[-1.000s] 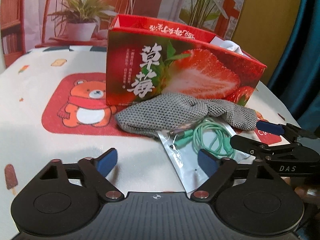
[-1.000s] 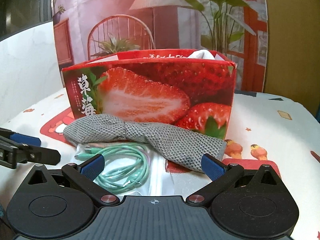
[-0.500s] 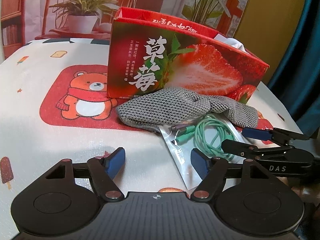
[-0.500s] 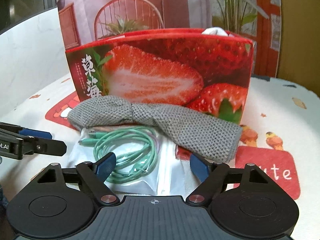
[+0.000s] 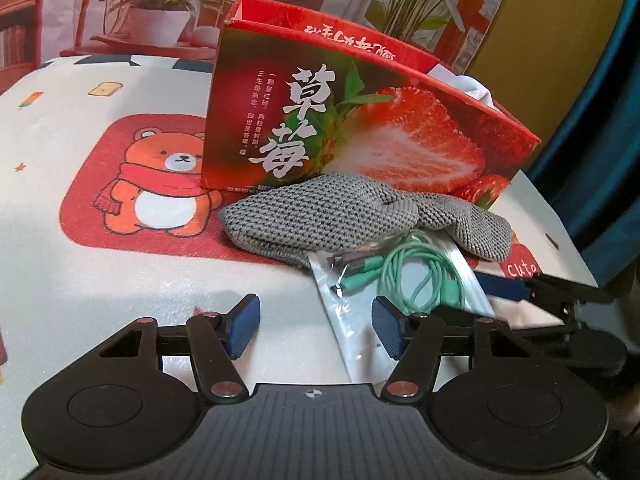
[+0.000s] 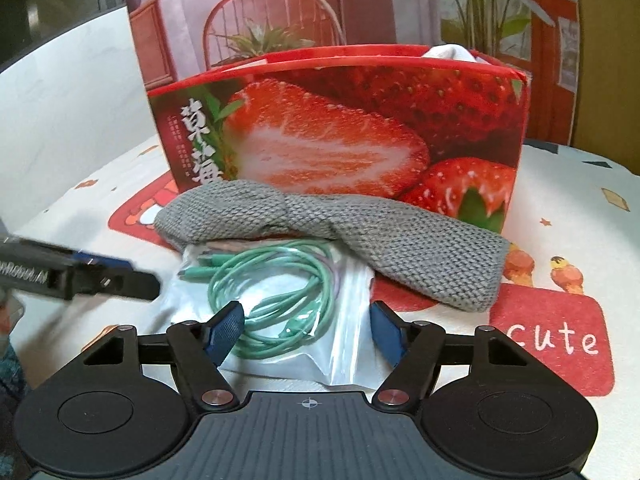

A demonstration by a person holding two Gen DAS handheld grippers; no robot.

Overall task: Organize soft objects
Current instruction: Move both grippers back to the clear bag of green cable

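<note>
A grey knitted cloth (image 5: pixel 360 216) (image 6: pixel 332 224) lies on the table against the front of a red strawberry box (image 5: pixel 360 120) (image 6: pixel 340 120). A clear bag with a coiled green cable (image 5: pixel 420 276) (image 6: pixel 276 296) lies in front of it, partly under the cloth. My left gripper (image 5: pixel 316 328) is open and empty, low over the table, left of the bag. My right gripper (image 6: pixel 306 328) is open, its fingers on either side of the bag's near end. White fabric (image 5: pixel 468 84) (image 6: pixel 448 51) shows above the box rim.
The table has a white cloth with red cartoon patches (image 5: pixel 132 184) (image 6: pixel 552 336). The right gripper shows at the right of the left wrist view (image 5: pixel 552 300); the left gripper shows at the left of the right wrist view (image 6: pixel 80 276). A backdrop stands behind the box.
Both grippers have moved forward and closer to the bag and cloth. The right gripper's fingers now flank the bag's near end. The jaws have narrowed slightly but stay open.
</note>
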